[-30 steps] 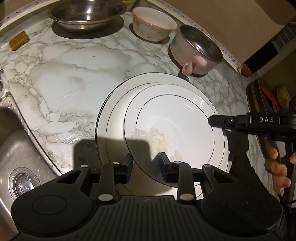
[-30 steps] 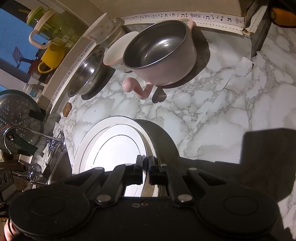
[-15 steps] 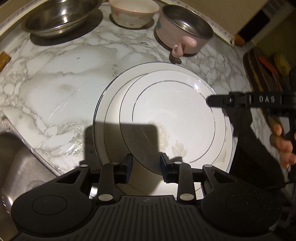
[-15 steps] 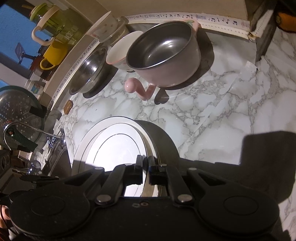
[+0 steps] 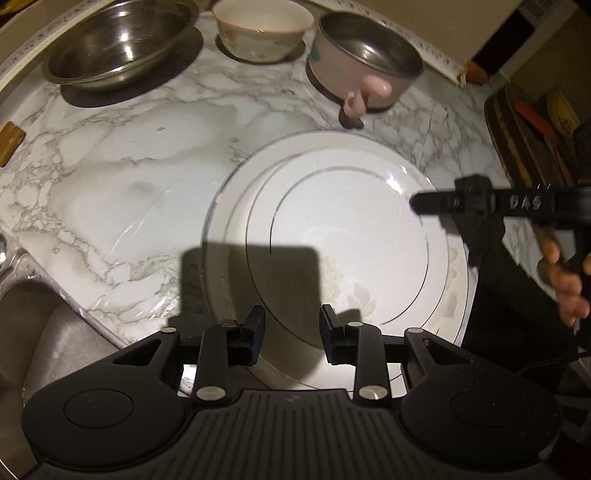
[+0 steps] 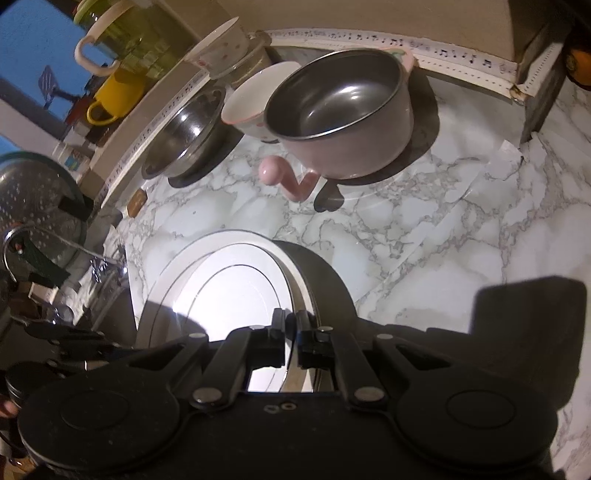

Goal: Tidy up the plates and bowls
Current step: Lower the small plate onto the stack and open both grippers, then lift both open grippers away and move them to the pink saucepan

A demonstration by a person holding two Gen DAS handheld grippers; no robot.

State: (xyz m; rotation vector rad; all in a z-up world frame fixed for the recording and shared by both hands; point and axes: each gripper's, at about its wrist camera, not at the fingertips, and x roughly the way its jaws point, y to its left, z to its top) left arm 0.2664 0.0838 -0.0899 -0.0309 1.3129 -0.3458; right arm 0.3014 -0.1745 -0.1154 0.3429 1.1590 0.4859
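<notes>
A smaller white plate (image 5: 351,236) with a thin grey ring lies on a larger white plate (image 5: 225,236) on the marble counter. My left gripper (image 5: 291,328) is open, its fingers over the near rim of the plates. My right gripper (image 6: 291,332) is shut on the right rim of the smaller plate (image 6: 229,295); it shows in the left wrist view (image 5: 417,205) at the plate's right edge. Behind stand a steel bowl (image 5: 118,40), a cream floral bowl (image 5: 262,29) and a pink steel-lined bowl with a handle (image 5: 365,70).
A steel sink (image 5: 44,332) lies to the left of the plates. A brown sponge (image 5: 9,142) sits at the counter's left edge. A rack with boards (image 5: 532,136) is at the right. Cups and a colander (image 6: 37,199) stand on the shelf side.
The left gripper view has shifted left and back, so the bowls sit more centrally. The right gripper stays clamped on the plate rim and has drifted slightly away from the bowls.
</notes>
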